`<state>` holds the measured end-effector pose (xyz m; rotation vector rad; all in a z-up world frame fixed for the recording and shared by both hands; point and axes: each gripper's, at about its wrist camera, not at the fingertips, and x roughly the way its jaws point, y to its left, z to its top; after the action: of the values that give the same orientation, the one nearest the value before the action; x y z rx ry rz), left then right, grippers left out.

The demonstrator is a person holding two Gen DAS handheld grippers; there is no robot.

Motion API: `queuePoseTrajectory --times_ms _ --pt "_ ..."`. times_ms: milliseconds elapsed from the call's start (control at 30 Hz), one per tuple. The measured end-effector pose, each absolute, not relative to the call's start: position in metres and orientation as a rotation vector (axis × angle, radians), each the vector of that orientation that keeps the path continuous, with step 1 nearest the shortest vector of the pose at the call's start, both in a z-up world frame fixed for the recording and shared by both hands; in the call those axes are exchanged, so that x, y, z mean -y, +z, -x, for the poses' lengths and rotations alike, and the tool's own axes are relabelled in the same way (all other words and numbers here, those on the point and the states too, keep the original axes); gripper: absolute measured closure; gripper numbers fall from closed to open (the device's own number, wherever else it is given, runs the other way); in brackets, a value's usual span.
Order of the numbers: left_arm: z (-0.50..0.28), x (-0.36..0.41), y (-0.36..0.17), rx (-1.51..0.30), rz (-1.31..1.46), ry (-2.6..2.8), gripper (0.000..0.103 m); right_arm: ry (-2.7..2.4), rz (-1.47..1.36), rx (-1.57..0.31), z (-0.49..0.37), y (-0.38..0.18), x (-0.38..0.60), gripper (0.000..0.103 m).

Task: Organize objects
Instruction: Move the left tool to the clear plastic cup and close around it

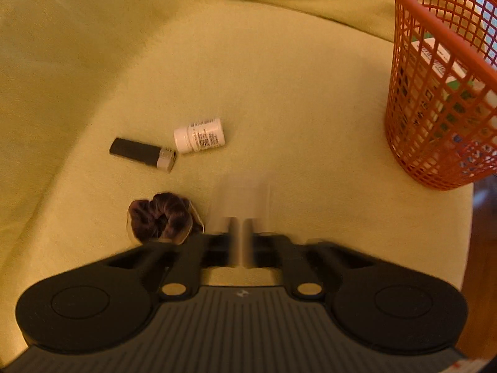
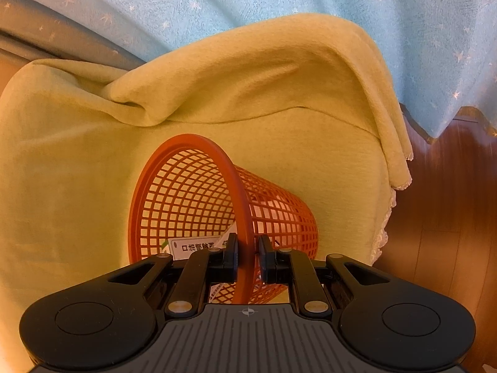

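Left wrist view: 1 yellow-green cloth [image 1: 279, 93] covered the whole surface. Left gripper [image 1: 242, 217] sat at 6 o'clock, its fingertips smeared by motion blur; they appeared close together around a pale blurred shape, but whether they pinched anything could not be told. 1 dark purple scrunchie [image 1: 160, 216] lay at 7 o'clock, just beside the gripper's left linkage. 1 black lighter [image 1: 143, 154] with a grey metal head lay on its side at 9 o'clock from centre. 1 white pill bottle [image 1: 199, 136] lay on its side, its cap almost touching the lighter's head. 1 orange mesh basket [image 1: 435, 99] stood at 2 o'clock near the cloth's edge, holding printed boxes seen through the mesh.

Right wrist view: right gripper [image 2: 248, 258] at 6 o'clock, its 2 black fingers pressed onto the basket's [image 2: 186, 205] orange rim, 1 finger inside and 1 outside. The basket was tilted, its mouth turned toward 10 o'clock. 1 white box [image 2: 195, 246] with printed characters showed inside, at the mouth's lower edge. The cloth [image 2: 93, 171] rose in a fold at 12 o'clock. 1 light blue star-patterned curtain [image 2: 310, 6] hung behind; wooden floor [image 2: 450, 202] at 3 o'clock.
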<state>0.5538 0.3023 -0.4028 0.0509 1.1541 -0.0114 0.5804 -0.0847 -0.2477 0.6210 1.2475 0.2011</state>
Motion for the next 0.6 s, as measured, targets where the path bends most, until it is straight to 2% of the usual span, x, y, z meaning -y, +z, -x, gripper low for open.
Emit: queuePoseTrajectory --times_ms 67,100,133,300,400,600 --pt "-0.551 -0.303 -0.400 -1.165 -0.052 -0.016 0.089 0.205 -0.619 -1.249 -0.580 -0.248 0.086 0.094" --pt "-0.551 -0.303 -0.400 -1.176 -0.064 0.001 0.058 0.206 -0.620 -1.251 -0.580 -0.249 0.086 0.094" --pt "-0.549 -0.304 -0.400 -1.166 -0.070 0.014 0.041 0.207 -0.620 -1.251 -0.579 -0.249 0.086 0.094" --pt "-0.555 -0.300 -0.407 -1.157 -0.079 0.003 0.041 0.214 -0.617 -1.246 -0.578 -0.251 0.086 0.094" --pt "-0.562 -0.293 -0.422 -1.189 -0.118 -0.023 0.049 0.211 -0.620 -1.245 -0.578 -0.251 0.087 0.094" --pt "-0.570 -0.298 -0.437 -1.213 -0.109 -0.001 0.055 0.209 -0.625 -1.240 -0.577 -0.251 0.087 0.094"
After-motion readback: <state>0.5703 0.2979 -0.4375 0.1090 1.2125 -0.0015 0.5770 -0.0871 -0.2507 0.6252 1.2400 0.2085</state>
